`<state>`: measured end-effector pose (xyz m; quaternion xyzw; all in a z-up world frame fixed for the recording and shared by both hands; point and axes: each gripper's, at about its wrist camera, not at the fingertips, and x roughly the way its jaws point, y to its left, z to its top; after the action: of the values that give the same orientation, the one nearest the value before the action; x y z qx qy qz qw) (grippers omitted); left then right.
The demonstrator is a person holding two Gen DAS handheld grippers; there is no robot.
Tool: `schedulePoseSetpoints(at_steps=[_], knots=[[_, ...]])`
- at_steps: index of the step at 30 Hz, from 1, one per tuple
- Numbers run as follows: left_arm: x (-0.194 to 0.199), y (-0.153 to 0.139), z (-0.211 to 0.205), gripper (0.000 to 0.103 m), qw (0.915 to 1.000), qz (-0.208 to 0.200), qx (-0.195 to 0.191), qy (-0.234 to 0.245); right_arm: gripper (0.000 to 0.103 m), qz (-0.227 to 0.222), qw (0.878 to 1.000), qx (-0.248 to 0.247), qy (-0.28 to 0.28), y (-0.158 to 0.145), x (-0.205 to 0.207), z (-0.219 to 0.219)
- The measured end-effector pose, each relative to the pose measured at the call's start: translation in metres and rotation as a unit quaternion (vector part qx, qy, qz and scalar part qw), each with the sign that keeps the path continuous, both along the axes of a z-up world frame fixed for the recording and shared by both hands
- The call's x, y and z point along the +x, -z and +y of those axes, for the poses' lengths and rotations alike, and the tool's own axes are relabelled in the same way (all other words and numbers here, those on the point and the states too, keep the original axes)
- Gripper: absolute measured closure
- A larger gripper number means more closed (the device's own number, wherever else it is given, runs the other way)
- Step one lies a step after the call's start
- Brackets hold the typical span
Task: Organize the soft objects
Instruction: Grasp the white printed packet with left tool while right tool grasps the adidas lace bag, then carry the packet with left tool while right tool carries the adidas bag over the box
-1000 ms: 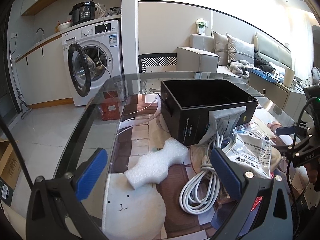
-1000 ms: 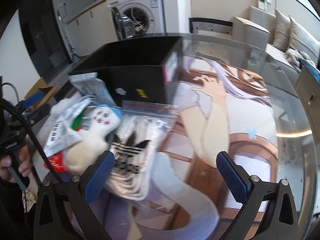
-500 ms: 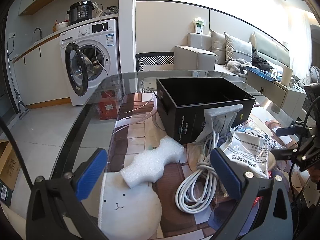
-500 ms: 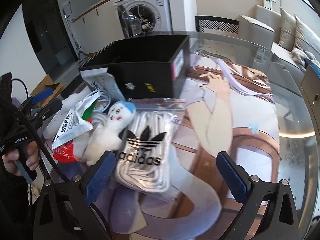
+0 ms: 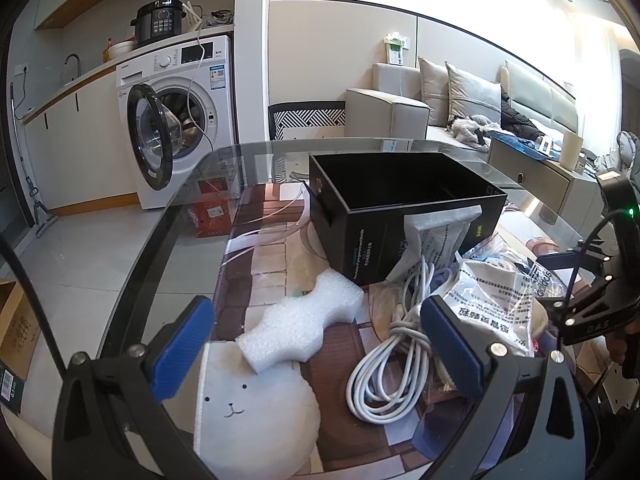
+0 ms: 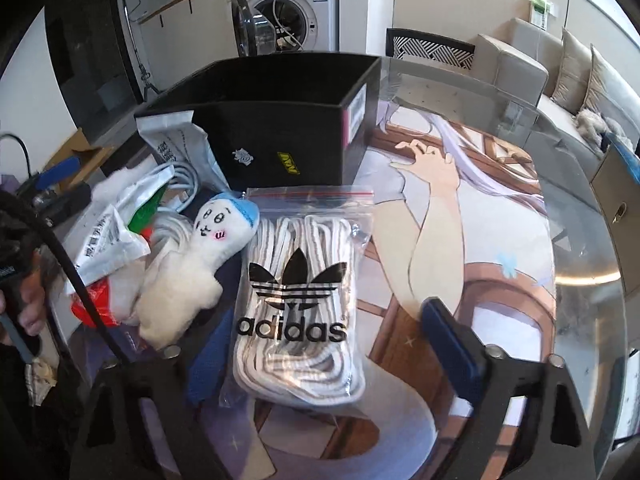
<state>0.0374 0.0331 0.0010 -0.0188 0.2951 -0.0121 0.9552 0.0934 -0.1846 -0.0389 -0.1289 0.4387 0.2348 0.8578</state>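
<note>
An open black box point(image 5: 404, 208) stands on the glass table; it also shows in the right wrist view point(image 6: 280, 120). In front of my open, empty left gripper point(image 5: 316, 348) lie a white foam block point(image 5: 304, 324), a coiled white cable point(image 5: 384, 372) and a printed grey bag point(image 5: 496, 300). My right gripper point(image 6: 332, 344) is open and empty, low over a clear adidas bag of white socks point(image 6: 300, 296). A white plush doll with a blue cap point(image 6: 192, 268) lies left of that bag.
A white round bunny-face cushion point(image 5: 256, 412) lies under the left gripper. A second grey pouch point(image 6: 176, 148) leans on the box. A printed mat point(image 6: 460, 216) covers the table. A washing machine point(image 5: 180, 120), chair and sofa point(image 5: 460, 100) stand beyond the table.
My right gripper has moved forward and down over the adidas bag, which now sits between its fingers. My left gripper has drifted slightly; the table items have not moved.
</note>
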Motion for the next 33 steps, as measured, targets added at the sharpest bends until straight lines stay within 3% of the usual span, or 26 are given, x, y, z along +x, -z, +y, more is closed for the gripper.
schedulePoseSetpoints(at_steps=[2, 3, 4, 14, 18, 24, 29, 33], knots=[[-0.001, -0.001, -0.003, 0.000, 1.0000, 0.000, -0.003, 0.007, 0.035, -0.005, 1.000, 0.005, 0.000, -0.002, -0.004, -0.002], [-0.002, -0.002, -0.005, 0.000, 0.9999, -0.001, -0.003, 0.012, 0.048, -0.010, 1.000, 0.008, 0.003, -0.003, -0.006, -0.004], [-0.003, -0.002, -0.006, 0.000, 0.9999, -0.001, -0.002, 0.017, 0.051, -0.012, 1.000, 0.011, 0.007, -0.004, -0.007, -0.007], [-0.013, -0.018, -0.037, 0.000, 0.9935, 0.004, -0.033, 0.109, 0.055, -0.041, 0.997, 0.056, 0.029, -0.016, -0.044, -0.034], [-0.004, -0.018, -0.058, 0.000, 0.9872, 0.020, -0.017, 0.158, 0.055, -0.055, 0.996, 0.062, 0.027, -0.024, -0.057, -0.039], [0.015, -0.013, -0.078, 0.000, 0.9832, 0.038, 0.008, 0.178, 0.055, -0.057, 0.996, 0.074, 0.011, -0.026, -0.066, -0.037], [0.027, -0.005, -0.076, 0.001, 0.9797, 0.066, -0.011, 0.189, 0.055, -0.060, 0.995, 0.076, -0.006, -0.028, -0.073, -0.030], [0.025, -0.002, -0.077, 0.013, 0.9764, 0.069, -0.019, 0.204, 0.055, -0.066, 0.995, 0.076, -0.014, -0.032, -0.076, -0.026]])
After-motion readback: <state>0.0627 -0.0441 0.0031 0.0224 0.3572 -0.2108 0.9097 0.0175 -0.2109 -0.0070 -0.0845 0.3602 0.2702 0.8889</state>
